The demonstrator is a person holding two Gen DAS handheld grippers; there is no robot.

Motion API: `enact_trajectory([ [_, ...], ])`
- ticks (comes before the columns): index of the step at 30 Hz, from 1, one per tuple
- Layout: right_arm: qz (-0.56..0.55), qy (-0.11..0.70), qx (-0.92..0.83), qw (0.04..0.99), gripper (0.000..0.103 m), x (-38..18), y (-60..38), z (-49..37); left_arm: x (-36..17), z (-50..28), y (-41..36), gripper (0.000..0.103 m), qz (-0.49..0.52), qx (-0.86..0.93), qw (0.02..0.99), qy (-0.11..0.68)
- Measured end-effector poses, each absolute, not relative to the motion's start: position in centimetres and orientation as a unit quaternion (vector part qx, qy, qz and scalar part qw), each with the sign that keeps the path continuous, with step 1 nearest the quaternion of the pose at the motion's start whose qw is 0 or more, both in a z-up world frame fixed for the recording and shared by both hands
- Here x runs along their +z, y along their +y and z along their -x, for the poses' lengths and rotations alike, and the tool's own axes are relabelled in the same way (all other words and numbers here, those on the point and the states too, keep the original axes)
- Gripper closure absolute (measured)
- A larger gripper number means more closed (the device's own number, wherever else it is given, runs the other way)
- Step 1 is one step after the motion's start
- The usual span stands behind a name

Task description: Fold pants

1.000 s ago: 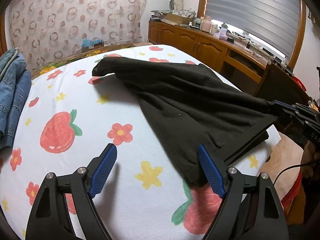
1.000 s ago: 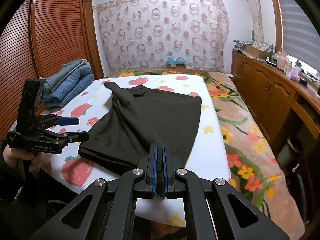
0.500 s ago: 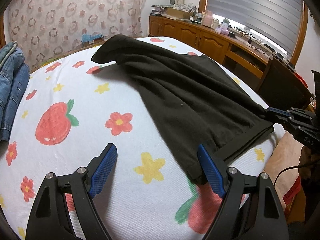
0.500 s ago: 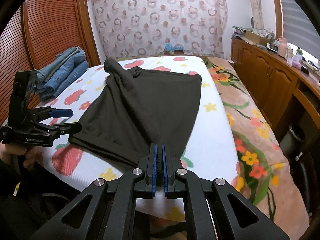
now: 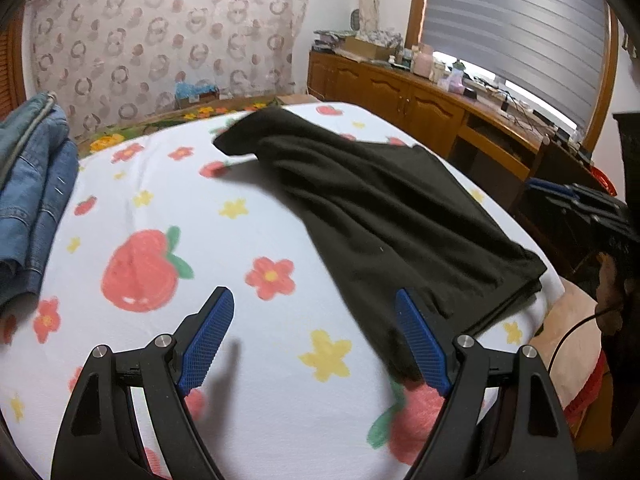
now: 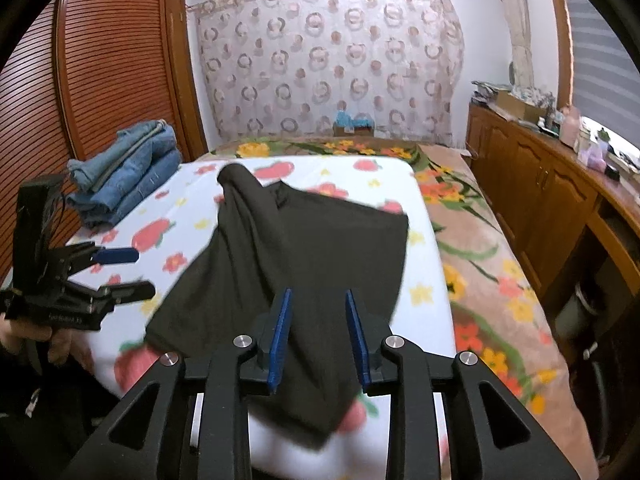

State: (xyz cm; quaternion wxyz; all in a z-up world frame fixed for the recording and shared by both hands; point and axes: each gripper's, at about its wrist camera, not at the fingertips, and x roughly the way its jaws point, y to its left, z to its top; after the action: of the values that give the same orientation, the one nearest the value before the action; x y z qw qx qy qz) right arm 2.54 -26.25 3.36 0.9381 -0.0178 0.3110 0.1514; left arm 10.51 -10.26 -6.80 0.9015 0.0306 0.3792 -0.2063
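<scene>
Our black knit pants lie spread on the fruit-print bed sheet. Our right hand-held gripper is opening, releasing the hem for flattening; the left hand-held gripper hovers wide, empty.

- The right gripper, clamped shut on the near corner of the black pants a second ago, is now opening; its blue pads stand apart with the cloth lying between them, no longer pinched.
- That corner, held taut before, now lies slack at the near edge of the bed.
- Seen from the left wrist, the right gripper has drawn back off the pants and stands apart from them.
</scene>
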Motion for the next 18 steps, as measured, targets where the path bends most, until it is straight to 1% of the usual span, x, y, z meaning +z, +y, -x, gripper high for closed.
enact_trajectory([
  [11,0.023,0.336,0.180,0.924,0.074,3.5,-24.1,-10.2,-5.6,-11.1,-8.0,0.019,-0.013,-0.192,0.913,0.359],
  [18,0.013,0.382,0.199,0.902,0.074,2.4,-23.3,-14.1,-5.8,-11.3,-7.2,0.019,-0.008,-0.188,0.915,0.357],
])
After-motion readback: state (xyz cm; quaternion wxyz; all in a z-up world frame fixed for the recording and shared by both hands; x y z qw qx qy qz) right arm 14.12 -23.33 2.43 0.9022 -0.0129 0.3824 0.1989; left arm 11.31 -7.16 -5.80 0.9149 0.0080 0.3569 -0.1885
